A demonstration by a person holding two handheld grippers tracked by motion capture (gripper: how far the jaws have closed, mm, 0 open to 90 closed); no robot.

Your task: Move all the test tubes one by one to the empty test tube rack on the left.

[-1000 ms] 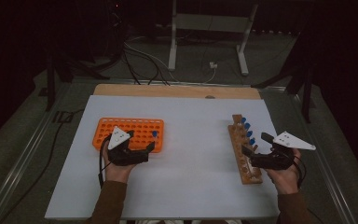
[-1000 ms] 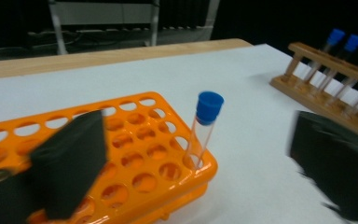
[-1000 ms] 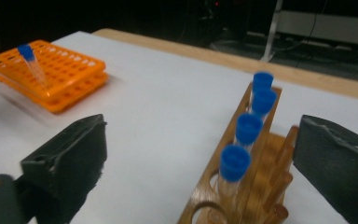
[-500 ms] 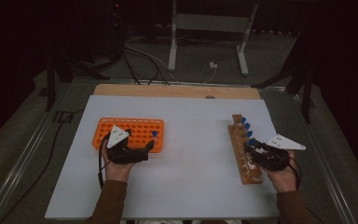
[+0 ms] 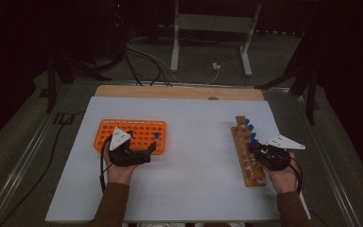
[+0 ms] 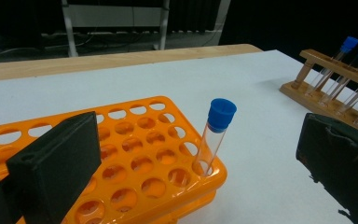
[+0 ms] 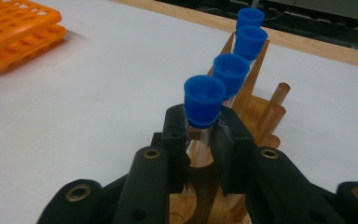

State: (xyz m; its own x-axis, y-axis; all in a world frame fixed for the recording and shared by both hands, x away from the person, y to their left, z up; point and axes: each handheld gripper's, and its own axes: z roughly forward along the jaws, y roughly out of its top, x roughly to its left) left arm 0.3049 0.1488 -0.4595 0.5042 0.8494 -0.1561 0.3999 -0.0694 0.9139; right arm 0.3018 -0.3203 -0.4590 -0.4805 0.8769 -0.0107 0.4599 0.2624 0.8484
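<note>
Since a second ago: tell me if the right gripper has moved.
Yes. In the high view the right gripper has slid inward onto the wooden rack, and its jaws now close on the nearest blue-capped tube.

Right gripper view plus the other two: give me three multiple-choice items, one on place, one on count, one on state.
1. Where does the single blue-capped clear tube stand?
A. corner hole of the orange plastic rack
B. flat on the white table
C. in the left hand-held gripper

2. How many blue-capped tubes are in the wooden rack?
A. two
B. four
C. six

3. The right hand-held gripper is:
A. wide open
B. closed on the nearest tube
C. resting on the orange rack

A: the tube sits in the rack's corner hole. B: four blue caps line up. B: both jaws press the tube below its cap.
</note>
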